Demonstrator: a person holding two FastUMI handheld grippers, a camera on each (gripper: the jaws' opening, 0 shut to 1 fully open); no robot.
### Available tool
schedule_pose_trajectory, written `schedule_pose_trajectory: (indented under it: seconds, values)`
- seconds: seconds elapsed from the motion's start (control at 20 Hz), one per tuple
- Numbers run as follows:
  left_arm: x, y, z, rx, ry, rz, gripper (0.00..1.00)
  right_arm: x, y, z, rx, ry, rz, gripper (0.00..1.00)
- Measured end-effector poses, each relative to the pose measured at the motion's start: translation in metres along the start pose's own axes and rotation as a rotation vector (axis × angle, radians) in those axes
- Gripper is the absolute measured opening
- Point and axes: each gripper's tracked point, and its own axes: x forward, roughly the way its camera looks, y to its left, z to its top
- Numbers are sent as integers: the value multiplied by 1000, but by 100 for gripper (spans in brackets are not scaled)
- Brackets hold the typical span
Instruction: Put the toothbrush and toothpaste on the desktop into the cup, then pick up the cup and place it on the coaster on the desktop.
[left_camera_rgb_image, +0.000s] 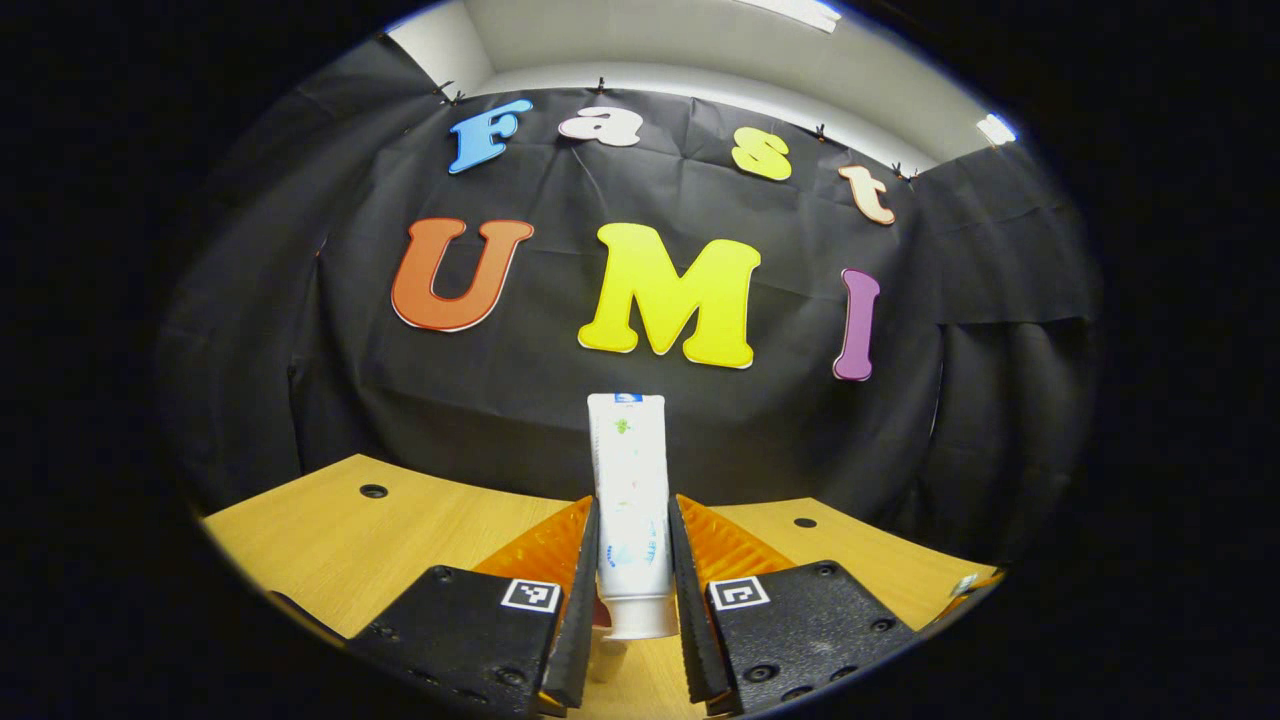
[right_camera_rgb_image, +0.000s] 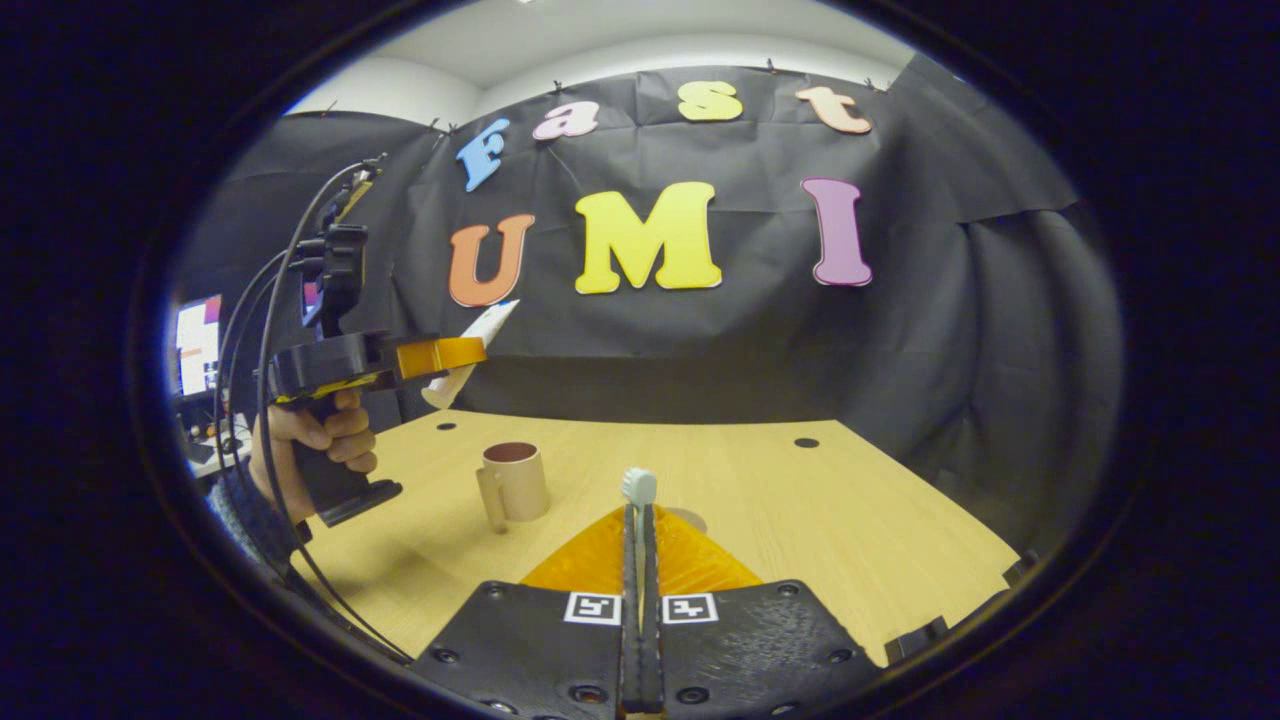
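Above the desktop (right_camera_rgb_image: 800, 500), both items are gripped.
Left gripper (left_camera_rgb_image: 633, 560) clamps the toothpaste (left_camera_rgb_image: 630, 500); right gripper (right_camera_rgb_image: 640, 560) pinches the toothbrush (right_camera_rgb_image: 639, 487) near the cup (right_camera_rgb_image: 514, 482).

My left gripper (left_camera_rgb_image: 634, 600) clamps the toothpaste (left_camera_rgb_image: 628, 480), so its lower sides are hidden behind my fingers. In the right gripper view, low centre, my right gripper (right_camera_rgb_image: 640, 560) covers the toothbrush (right_camera_rgb_image: 639, 487) handle; just the bristle head pokes out. A pale disc (right_camera_rgb_image: 690, 519) behind it is mostly hidden, too little to identify. At far left, my sleeve (right_camera_rgb_image: 235, 515) is cut off.
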Motion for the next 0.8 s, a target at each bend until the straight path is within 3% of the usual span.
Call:
schedule_pose_trajectory:
  seconds: [0.4, 0.45, 0.5, 0.8]
  values:
    - [37, 9, -30, -29, 64, -1, 40, -4, -5, 3, -4, -15, 9, 1]
    - [39, 10, -36, -36, 77, 6, 36, -4, -4, 2, -3, -12, 12, 0]
    - [40, 12, -40, -43, 86, 8, 40, -4, -5, 1, -2, -9, 11, 0]
    - [37, 17, -43, -58, 82, 11, 40, 4, -28, -10, 7, 29, -29, 0]
